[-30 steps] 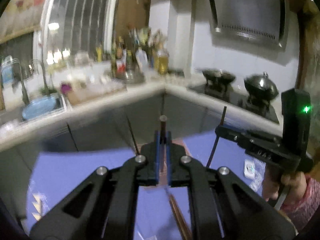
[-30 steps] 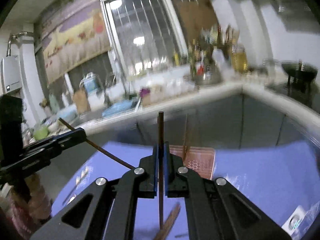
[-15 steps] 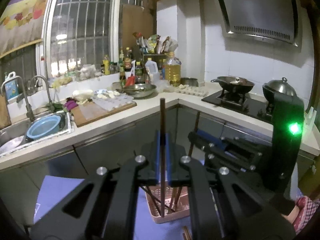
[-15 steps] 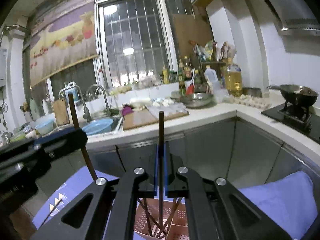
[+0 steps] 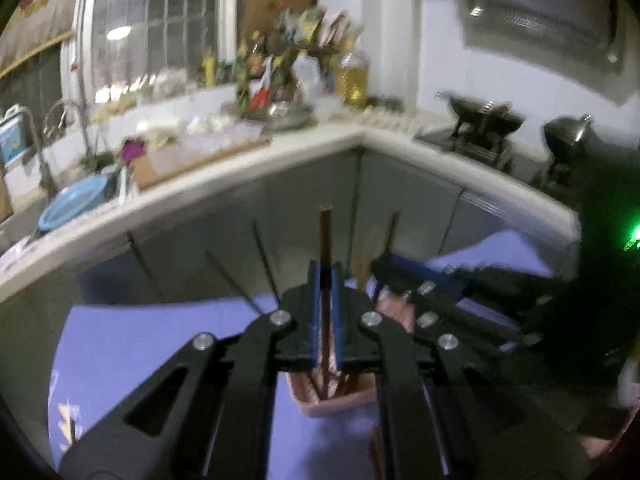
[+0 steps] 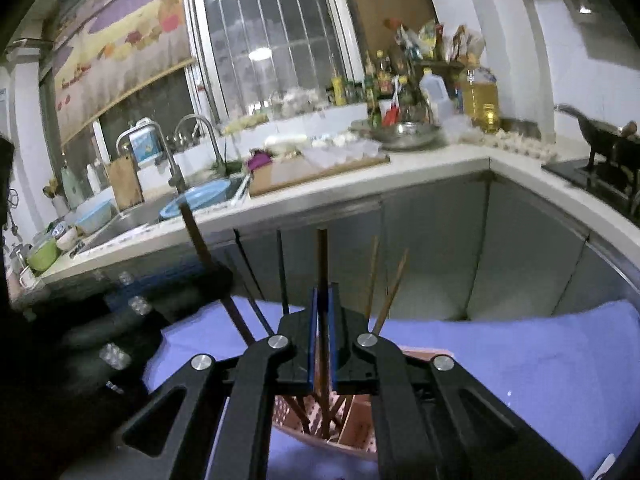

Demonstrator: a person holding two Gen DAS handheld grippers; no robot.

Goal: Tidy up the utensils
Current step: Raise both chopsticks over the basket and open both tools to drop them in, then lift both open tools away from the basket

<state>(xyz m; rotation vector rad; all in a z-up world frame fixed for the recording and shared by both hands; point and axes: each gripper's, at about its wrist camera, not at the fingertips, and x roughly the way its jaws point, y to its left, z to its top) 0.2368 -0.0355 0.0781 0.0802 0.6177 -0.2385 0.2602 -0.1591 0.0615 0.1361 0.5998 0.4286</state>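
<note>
My left gripper (image 5: 326, 270) grips a brown chopstick (image 5: 326, 236) upright between its blue pads. Its jaws are starting to open, and the stick's lower end reaches into the pink slotted basket (image 5: 320, 404). My right gripper (image 6: 323, 292) is shut on a second upright chopstick (image 6: 322, 256), whose tip is also down in the basket (image 6: 360, 432). Several more chopsticks (image 6: 390, 284) lean in the basket. The two grippers sit side by side: in the left wrist view the right gripper (image 5: 380, 268) is just to the right, and in the right wrist view the left gripper (image 6: 216, 276) is at the left.
The basket stands on a blue cloth (image 6: 520, 360). Grey cabinet fronts (image 6: 432, 248) rise close behind it, under an L-shaped white counter (image 6: 440, 160) with a sink, a cutting board, bottles and a stove. A hand (image 5: 628, 380) shows at the right edge of the left wrist view.
Both grippers have swung over the pink basket and come down. The two chopsticks now reach into it. The pictures show the counter higher and more of the cloth.
</note>
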